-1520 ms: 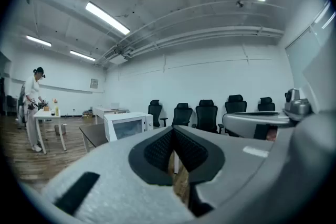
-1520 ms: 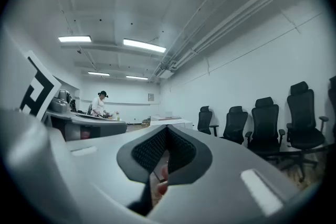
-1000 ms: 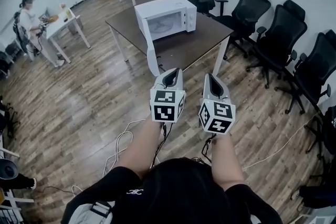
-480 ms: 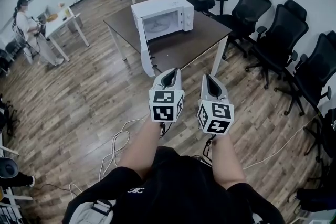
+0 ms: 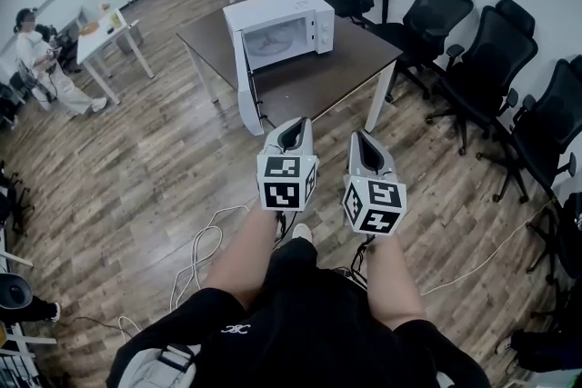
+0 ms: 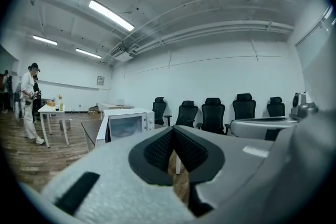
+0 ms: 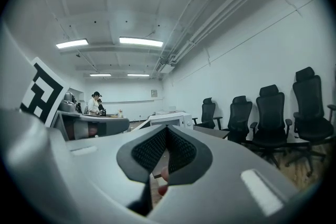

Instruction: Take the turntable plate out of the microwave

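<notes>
Wearer's stepped fwd since a sec ago, foot (image 5: 300, 233) now showing; left gripper (image 5: 293, 130) & right gripper (image 5: 363, 139), both shut & empty, are well short of the far microwave (image 5: 277, 18), door (image 5: 244, 91) open, turntable plate (image 5: 273, 41) inside, so approach only, no reach yet.

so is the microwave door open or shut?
Open. The door stands swung out from the microwave front, and the cavity is exposed in the head view.

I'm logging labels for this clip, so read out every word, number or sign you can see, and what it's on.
Nothing is readable.
On left gripper and right gripper: square markers, no letters.
On the wall plaque: too small.
On the black shirt, a white logo: too small.
</notes>
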A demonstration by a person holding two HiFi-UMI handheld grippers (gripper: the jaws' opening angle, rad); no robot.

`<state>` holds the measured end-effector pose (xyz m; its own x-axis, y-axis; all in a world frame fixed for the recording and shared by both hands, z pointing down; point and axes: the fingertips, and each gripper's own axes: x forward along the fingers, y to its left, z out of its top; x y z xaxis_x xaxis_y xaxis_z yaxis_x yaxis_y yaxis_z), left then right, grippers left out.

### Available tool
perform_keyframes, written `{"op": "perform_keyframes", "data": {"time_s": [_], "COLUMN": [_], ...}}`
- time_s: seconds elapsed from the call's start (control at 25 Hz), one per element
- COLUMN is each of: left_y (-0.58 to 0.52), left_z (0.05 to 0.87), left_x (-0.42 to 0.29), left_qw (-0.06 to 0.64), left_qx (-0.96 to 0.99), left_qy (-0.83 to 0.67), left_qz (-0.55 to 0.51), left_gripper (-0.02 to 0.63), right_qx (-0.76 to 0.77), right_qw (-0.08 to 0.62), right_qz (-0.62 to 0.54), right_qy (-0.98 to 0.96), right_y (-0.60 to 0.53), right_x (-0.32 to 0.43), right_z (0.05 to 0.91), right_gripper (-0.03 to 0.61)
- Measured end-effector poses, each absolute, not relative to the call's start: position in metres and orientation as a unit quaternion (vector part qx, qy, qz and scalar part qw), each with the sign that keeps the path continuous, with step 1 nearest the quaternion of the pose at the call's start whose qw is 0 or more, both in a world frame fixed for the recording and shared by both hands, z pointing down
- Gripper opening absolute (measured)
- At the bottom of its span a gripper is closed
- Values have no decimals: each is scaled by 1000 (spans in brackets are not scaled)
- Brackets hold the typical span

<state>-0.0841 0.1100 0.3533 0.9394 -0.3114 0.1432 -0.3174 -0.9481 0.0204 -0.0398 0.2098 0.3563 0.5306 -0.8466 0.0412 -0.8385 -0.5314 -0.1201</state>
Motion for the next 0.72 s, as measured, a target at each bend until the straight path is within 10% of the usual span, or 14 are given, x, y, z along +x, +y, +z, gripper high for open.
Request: {"op": "perform_keyframes", "data": {"time_s": [0.72], "left_y": [27], "left_z": [367], "left_x": [-1], "left_qw": [39], "left_qx": [984], "left_qy": [-159], "left_qz": [67], "left_gripper": [8], "right_qx": [-864], "right_qw": [42], "right_qz": [-61], "right_qy": [498], "right_y": [123], "right_x": [47], "right_z": [366], "right_gripper": [8]}}
